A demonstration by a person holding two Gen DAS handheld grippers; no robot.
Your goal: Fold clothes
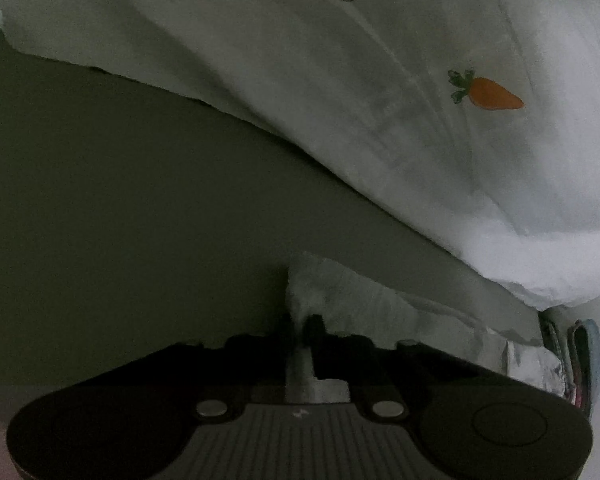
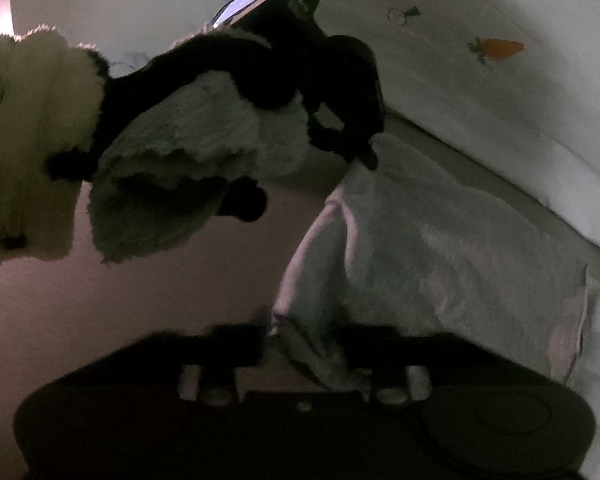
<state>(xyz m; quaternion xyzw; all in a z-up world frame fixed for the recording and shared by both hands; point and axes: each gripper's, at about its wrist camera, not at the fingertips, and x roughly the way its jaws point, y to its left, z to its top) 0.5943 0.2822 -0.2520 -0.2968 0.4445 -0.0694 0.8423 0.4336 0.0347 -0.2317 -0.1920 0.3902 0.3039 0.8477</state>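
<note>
Dim room; a white quilt (image 1: 380, 100) with a carrot print (image 1: 488, 92) lies behind. The left gripper (image 1: 300, 332) pinches the pale garment (image 2: 440, 248); the right gripper (image 2: 300, 340) straddles its edge, grip unclear.

In the left wrist view, bare olive surface (image 1: 120, 184) lies open ahead and leftward; the white carrot-print sheet (image 1: 380, 92) blocks the far right. In the right wrist view, a fluffy black-and-white sleeve (image 2: 172, 168) overhangs the pinkish surface (image 2: 160, 288), and the pale garment (image 2: 440, 256) fills the right.
</note>
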